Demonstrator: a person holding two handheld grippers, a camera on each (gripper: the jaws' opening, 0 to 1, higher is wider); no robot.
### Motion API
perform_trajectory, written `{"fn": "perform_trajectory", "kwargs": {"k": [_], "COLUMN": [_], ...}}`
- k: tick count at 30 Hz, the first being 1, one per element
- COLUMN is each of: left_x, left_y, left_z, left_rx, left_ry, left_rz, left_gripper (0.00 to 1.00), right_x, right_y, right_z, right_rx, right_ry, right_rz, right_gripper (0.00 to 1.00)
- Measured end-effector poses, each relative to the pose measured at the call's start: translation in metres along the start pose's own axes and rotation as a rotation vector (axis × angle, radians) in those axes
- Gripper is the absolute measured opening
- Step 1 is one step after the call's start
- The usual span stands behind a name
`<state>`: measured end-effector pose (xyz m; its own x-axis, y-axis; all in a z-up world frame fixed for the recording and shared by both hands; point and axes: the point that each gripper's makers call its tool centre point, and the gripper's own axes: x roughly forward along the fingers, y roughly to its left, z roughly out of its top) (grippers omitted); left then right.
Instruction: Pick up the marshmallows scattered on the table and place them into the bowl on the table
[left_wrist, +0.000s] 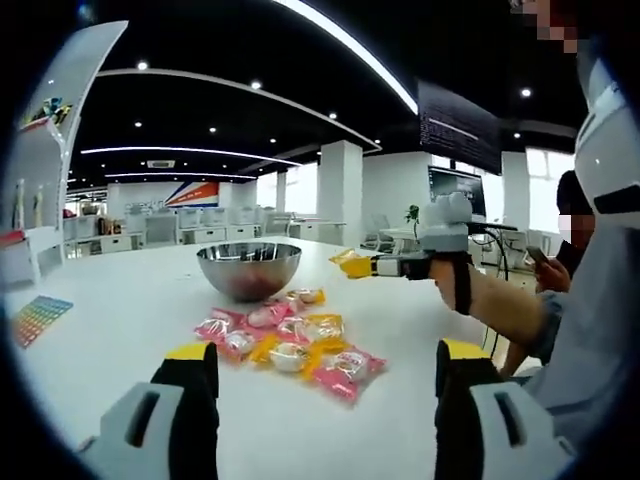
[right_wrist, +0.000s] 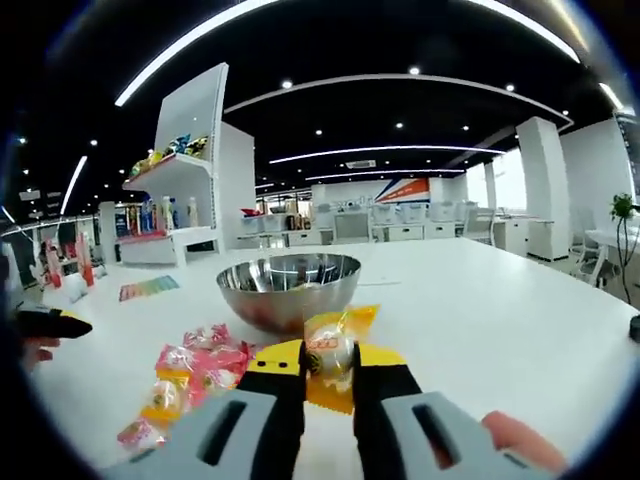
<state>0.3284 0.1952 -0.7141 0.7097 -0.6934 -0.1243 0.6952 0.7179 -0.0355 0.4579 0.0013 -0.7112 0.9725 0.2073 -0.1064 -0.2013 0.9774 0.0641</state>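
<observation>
**A:** One sweet is already in hand. Going left to right: the left gripper (left_wrist: 326, 375) hangs with its jaws wide apart and nothing between them, just short of the pile (left_wrist: 290, 340) of wrapped marshmallows on the table (left_wrist: 130, 300). Behind the pile sits the bowl (left_wrist: 249, 268).

**B:** And on the right?

**A:** The right gripper (right_wrist: 329, 372) has its jaws closed on a yellow-wrapped marshmallow (right_wrist: 333, 355), held up near the bowl's (right_wrist: 288, 286) front wall, not yet over its rim. In the left gripper view that gripper shows off to the right of the bowl, with the yellow wrapper at its tip.

**B:** So how do you do the drop well?

**A:** My judgement: carry it forward and above the rim before parting the jaws, so the wrapper falls inside and doesn't glance off the steel wall. Keep the grip firm until then; crinkly film could slip.

**B:** Anything for the left?

**A:** Pick one packet at the pile's near edge, not the overlapping middle, so only one comes up.
</observation>
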Motion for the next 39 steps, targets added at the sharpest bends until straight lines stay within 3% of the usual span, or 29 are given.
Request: {"fn": "perform_trajectory", "kwargs": {"k": [3, 7, 13, 17, 20, 21, 22, 25, 28, 30, 32, 35, 39], "left_x": [0.0, 0.001, 0.002, 0.001, 0.0, 0.0, -0.001, -0.004, -0.005, -0.007, -0.009, -0.013, -0.018], "left_y": [0.001, 0.001, -0.001, -0.005, -0.006, -0.006, -0.007, -0.006, -0.008, -0.008, -0.008, -0.004, 0.001], "left_z": [0.001, 0.002, 0.009, 0.011, 0.011, 0.011, 0.011, 0.011, 0.01, 0.01, 0.011, 0.011, 0.013], "left_rx": [0.003, 0.006, 0.015, 0.018, 0.02, 0.02, 0.019, 0.019, 0.018, 0.017, 0.014, 0.011, 0.009], "left_ry": [-0.001, 0.0, -0.012, -0.017, -0.016, -0.017, -0.016, -0.017, -0.012, -0.017, -0.019, -0.02, -0.027], "left_rz": [0.004, 0.004, -0.002, -0.007, -0.005, -0.005, -0.003, 0.005, 0.007, 0.009, 0.011, 0.02, 0.033], "left_gripper": [0.89, 0.89, 0.89, 0.89, 0.89, 0.89, 0.89, 0.89, 0.89, 0.89, 0.89, 0.89, 0.89], "right_x": [-0.014, -0.033, -0.043, -0.021, 0.014, 0.019, 0.044, 0.1, 0.143, 0.168, 0.186, 0.206, 0.208], "right_y": [0.003, 0.011, 0.029, 0.037, 0.05, 0.051, 0.056, 0.058, 0.065, 0.076, 0.091, 0.101, 0.11], "right_z": [0.019, 0.065, 0.156, 0.212, 0.234, 0.232, 0.234, 0.213, 0.174, 0.139, 0.103, 0.044, 0.009], "right_rx": [0.022, 0.068, 0.038, 0.015, -0.018, -0.015, -0.006, -0.014, -0.019, -0.032, -0.054, -0.11, -0.129], "right_ry": [-0.038, -0.133, -0.272, -0.317, -0.305, -0.286, -0.267, -0.188, -0.094, -0.018, 0.058, 0.203, 0.29], "right_rz": [0.023, 0.082, 0.204, 0.262, 0.305, 0.309, 0.317, 0.289, 0.276, 0.281, 0.308, 0.293, 0.305], "right_gripper": [0.14, 0.14, 0.14, 0.14, 0.15, 0.15, 0.15, 0.15, 0.15, 0.15, 0.15, 0.15, 0.15]}}
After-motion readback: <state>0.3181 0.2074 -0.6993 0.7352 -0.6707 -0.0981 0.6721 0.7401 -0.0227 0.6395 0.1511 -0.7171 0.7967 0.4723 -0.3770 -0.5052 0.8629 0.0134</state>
